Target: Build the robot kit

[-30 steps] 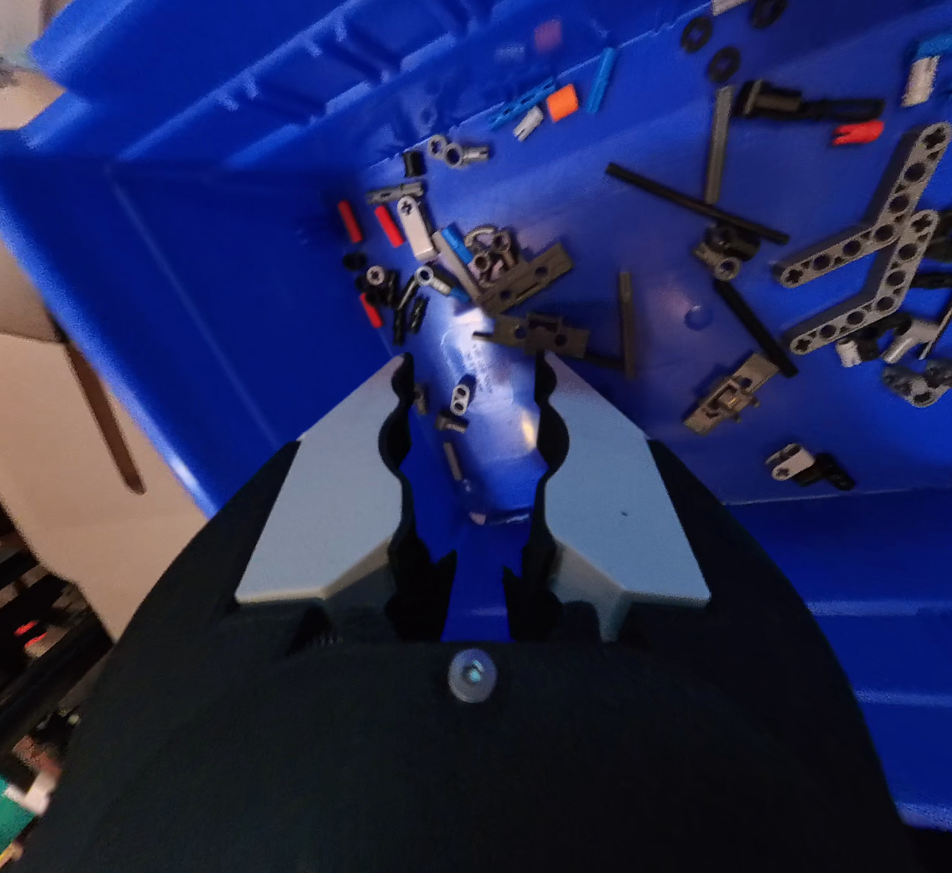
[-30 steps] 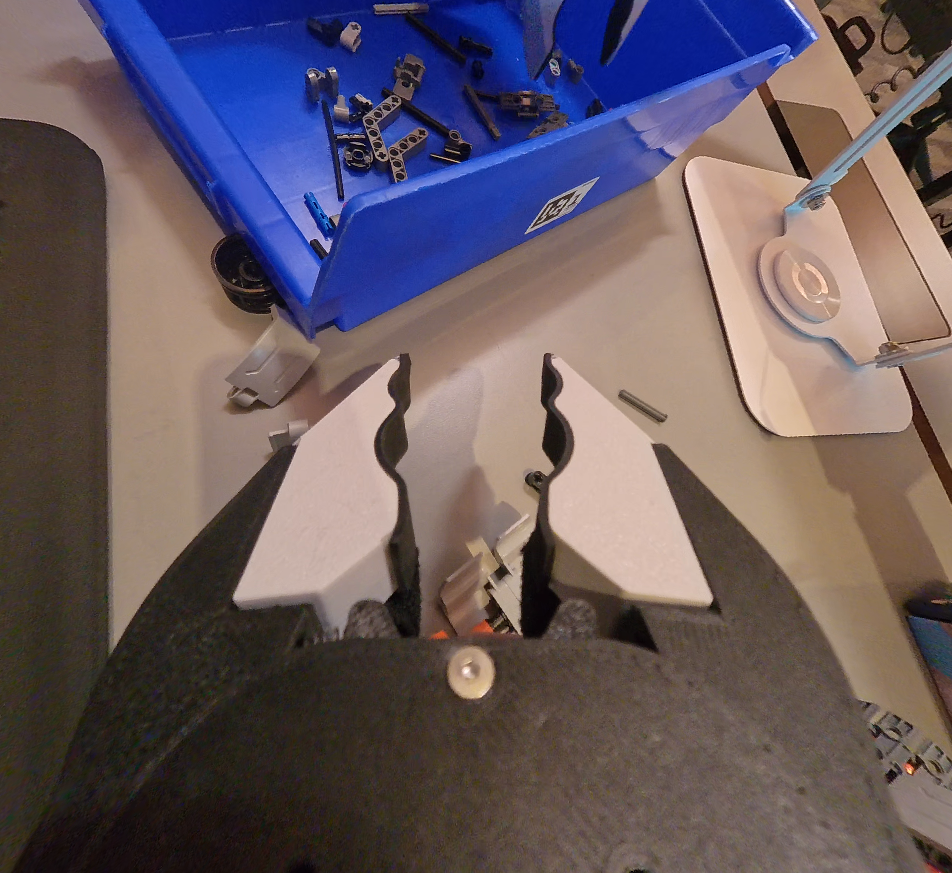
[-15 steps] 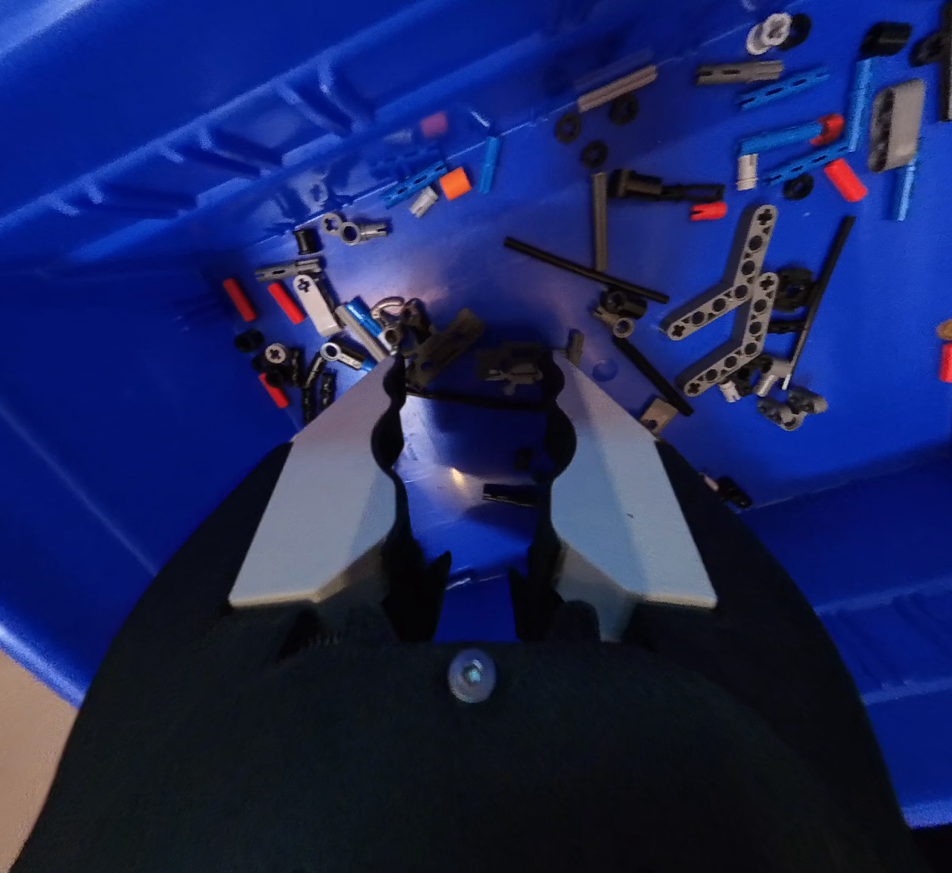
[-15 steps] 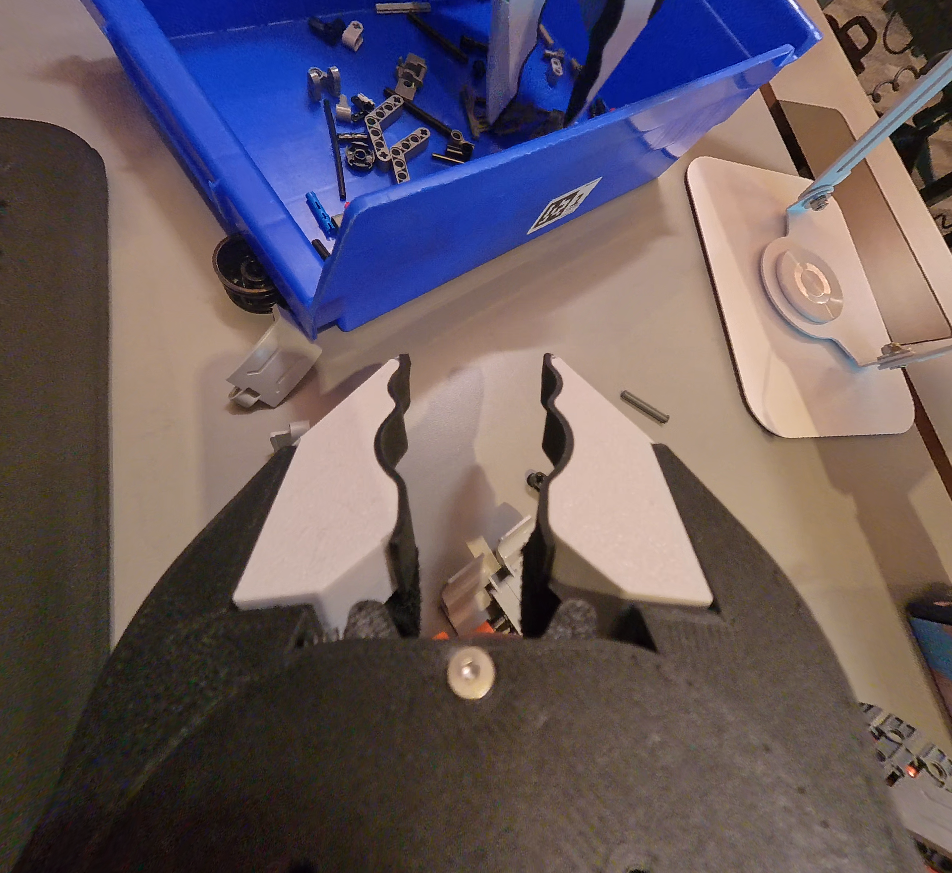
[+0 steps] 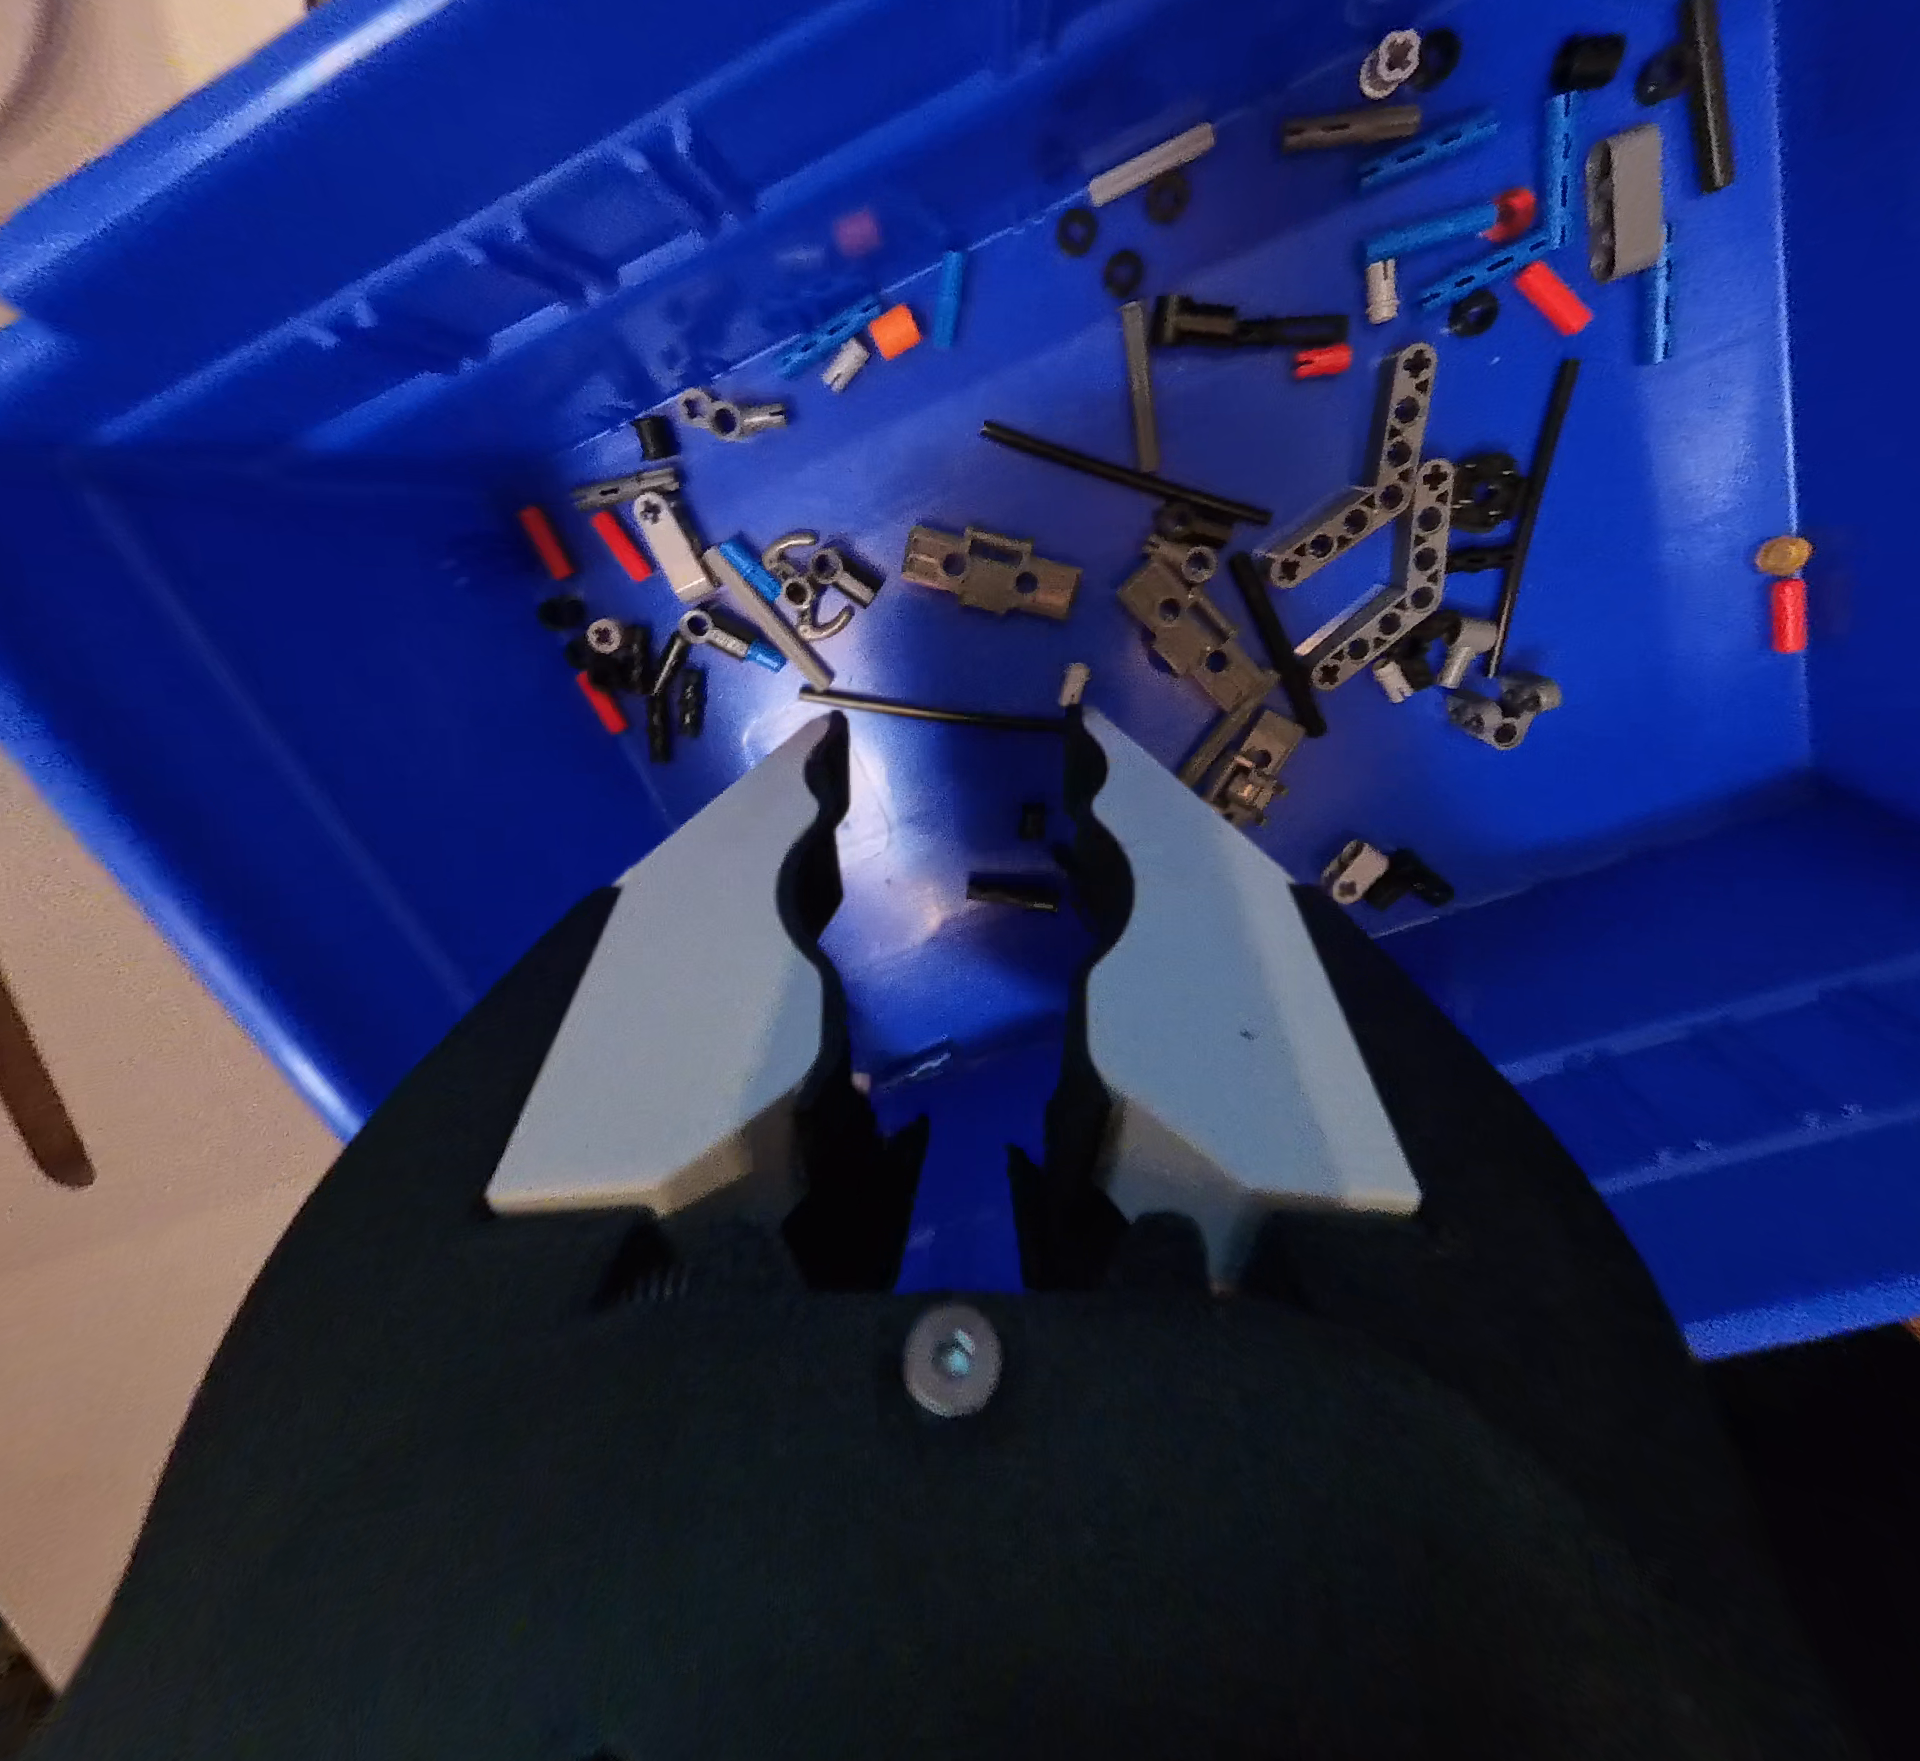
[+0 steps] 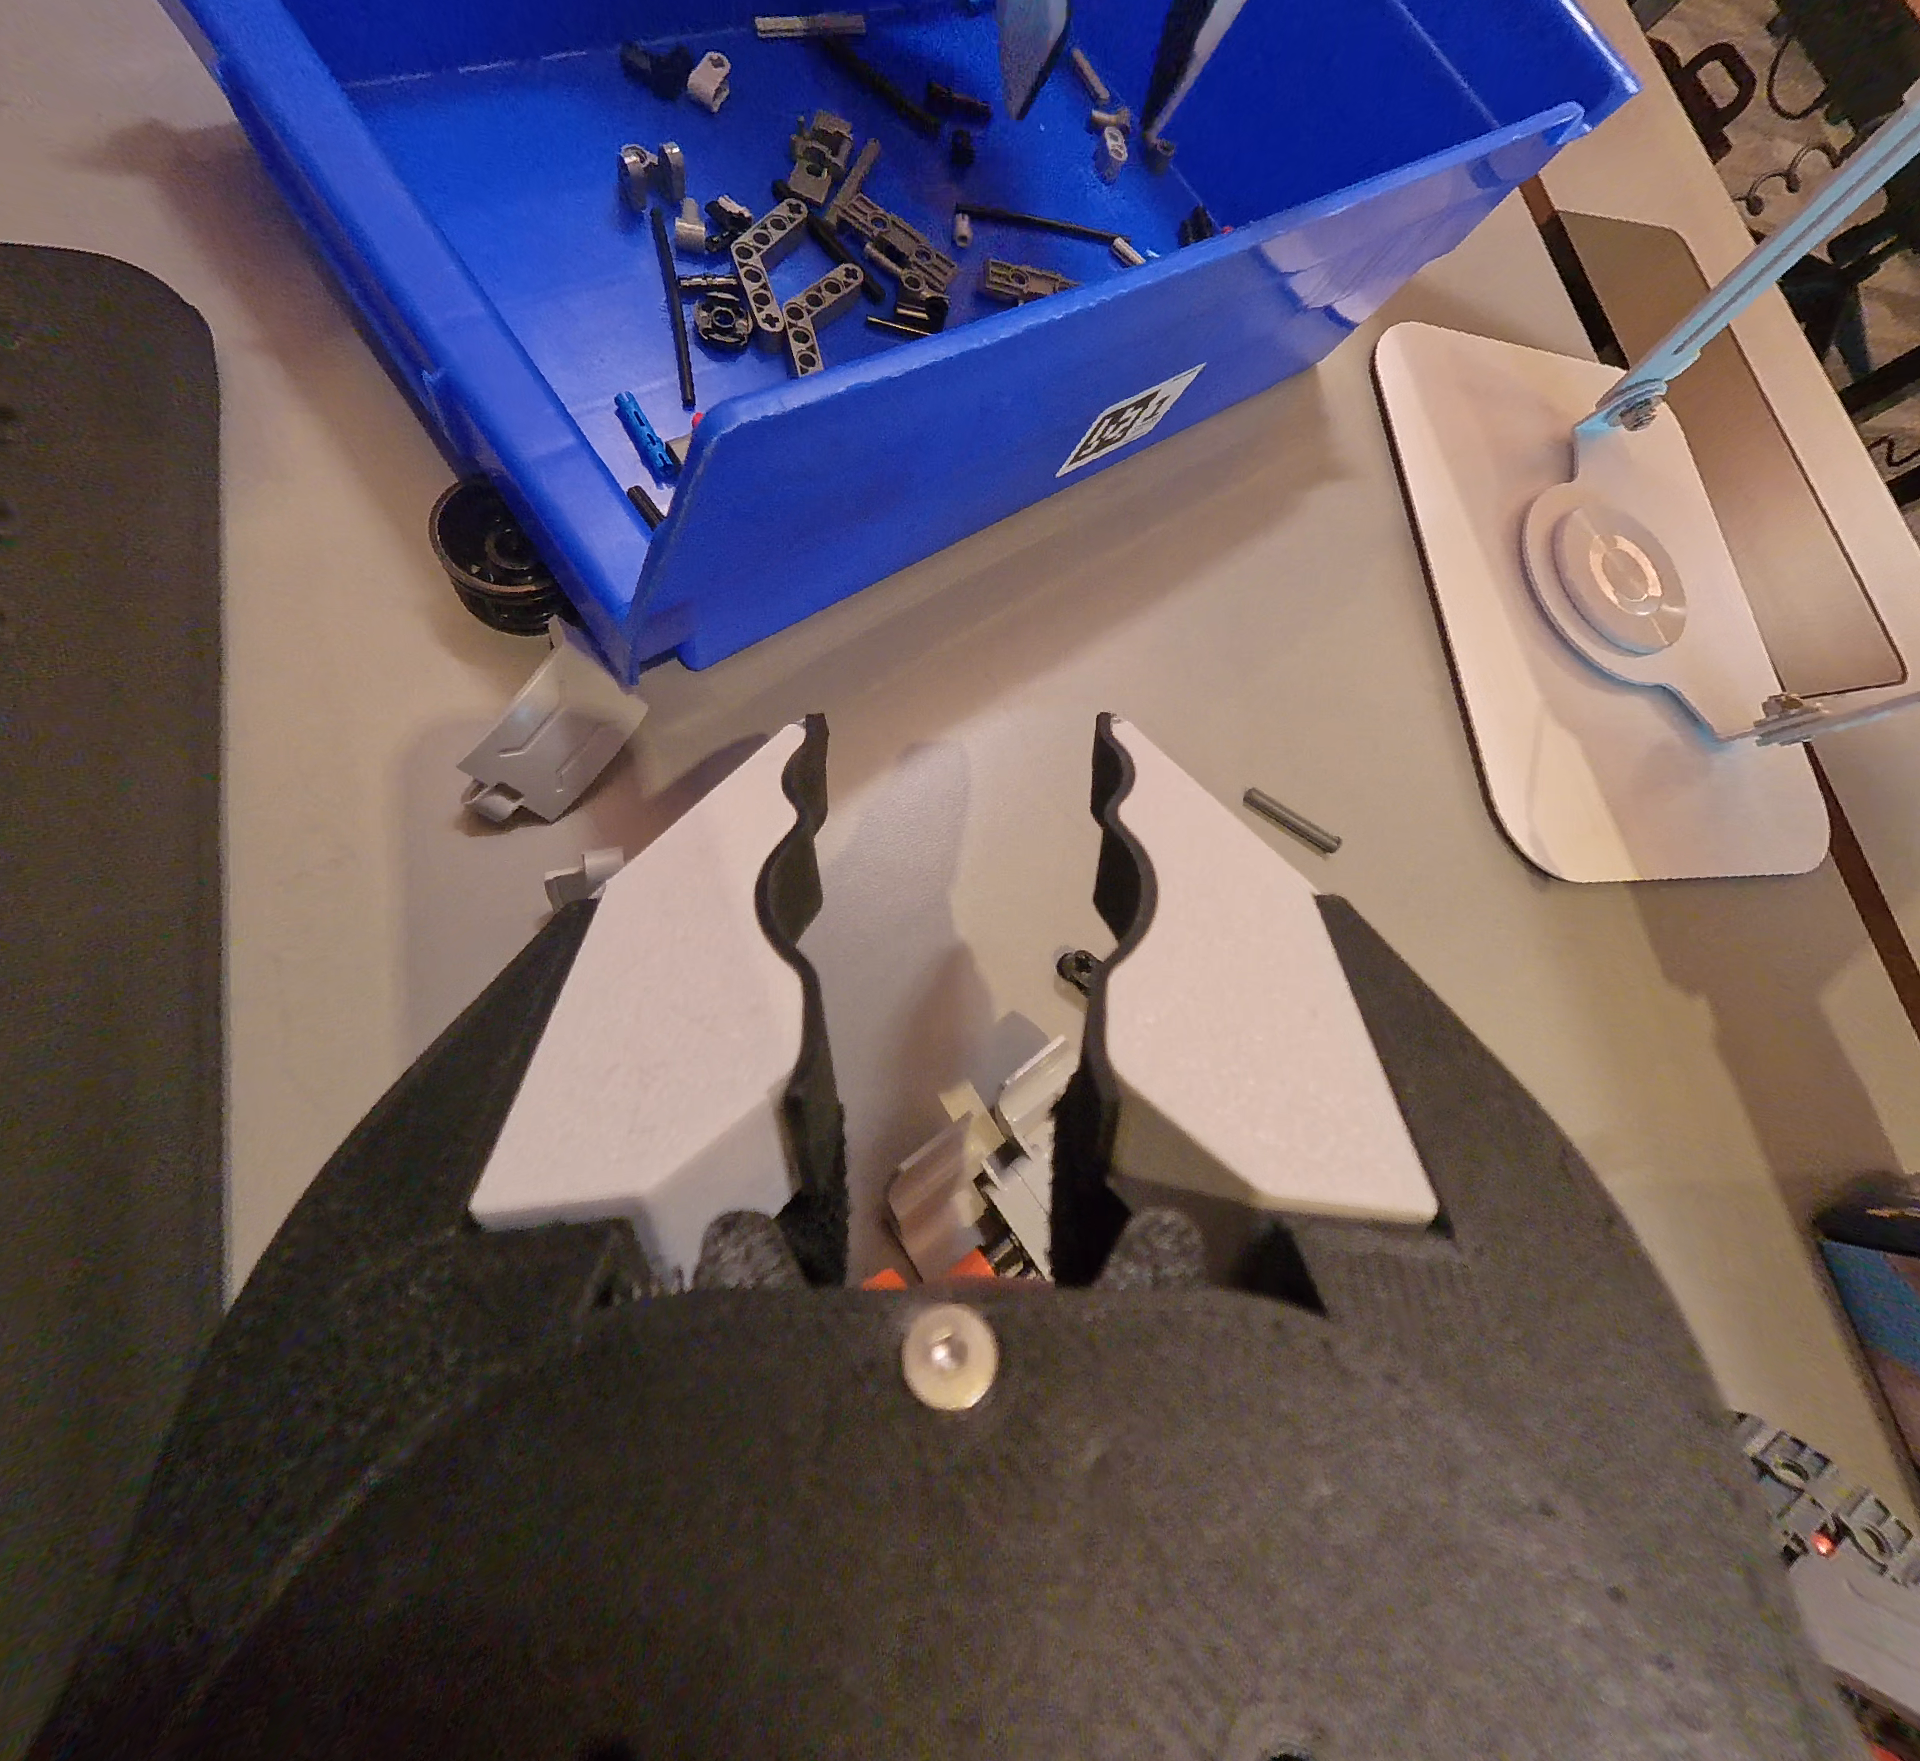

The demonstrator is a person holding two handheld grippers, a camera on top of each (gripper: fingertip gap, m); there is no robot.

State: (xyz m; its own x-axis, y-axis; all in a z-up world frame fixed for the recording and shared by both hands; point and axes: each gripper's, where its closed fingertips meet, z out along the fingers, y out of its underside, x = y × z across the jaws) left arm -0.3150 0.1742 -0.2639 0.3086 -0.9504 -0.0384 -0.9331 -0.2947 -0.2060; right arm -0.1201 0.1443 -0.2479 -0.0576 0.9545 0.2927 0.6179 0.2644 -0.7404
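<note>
Tongs on the left (image 5: 951,724) gape wide inside a blue bin (image 5: 436,184), tips low over its floor and holding nothing. A thin black axle (image 5: 925,709) lies just beyond the tips, running from one tip toward the other; contact cannot be told. A small black pin (image 5: 1013,890) lies on the bin floor between the fingers. Past the axle sits a dark grey connector plate (image 5: 987,573). To its right, two grey angled beams (image 5: 1382,548) lie close together among black axles. To the left, a cluster of red pins (image 5: 582,548), small grey connectors and black bits near the bin corner. Blue beams (image 5: 1475,246) and a grey block lie at the far right.

Right tongs (image 6: 961,724) also stand wide, empty, above the grey desk (image 6: 1195,651) in front of the bin (image 6: 935,464), well apart from it. Under the fingers near their base: a grey brick assembly (image 6: 977,1161) with an orange part. A short dark axle (image 6: 1291,820) lies on the desk just right of the right finger. A grey panel piece (image 6: 551,745) and a black wheel (image 6: 499,558) sit at the bin's near-left corner. White base plate (image 6: 1558,776) to the right; dark mat (image 6: 104,672) to the left. The bin's near wall bears a square sticker (image 6: 1130,420).
</note>
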